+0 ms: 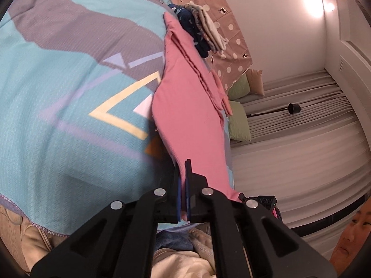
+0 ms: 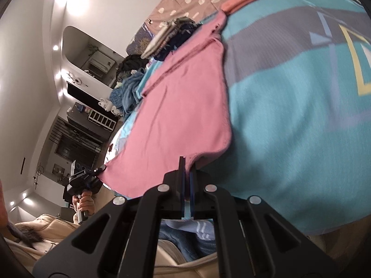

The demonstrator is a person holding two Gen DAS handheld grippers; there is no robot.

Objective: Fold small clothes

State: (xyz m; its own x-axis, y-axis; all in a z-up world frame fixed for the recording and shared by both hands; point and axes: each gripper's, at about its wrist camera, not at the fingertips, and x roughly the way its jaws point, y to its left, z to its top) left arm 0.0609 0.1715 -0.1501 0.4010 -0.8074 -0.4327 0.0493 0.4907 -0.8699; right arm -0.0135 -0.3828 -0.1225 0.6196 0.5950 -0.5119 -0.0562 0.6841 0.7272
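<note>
Pink garment (image 1: pixel 185 125), no readable writing, pinched by both grippers' jaws

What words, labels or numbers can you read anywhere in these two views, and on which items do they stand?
None can be read.
Blanket: a short printed line near its top edge, too small and blurred to read.
Pink garment and folded clothes pile: no lettering visible.
</note>
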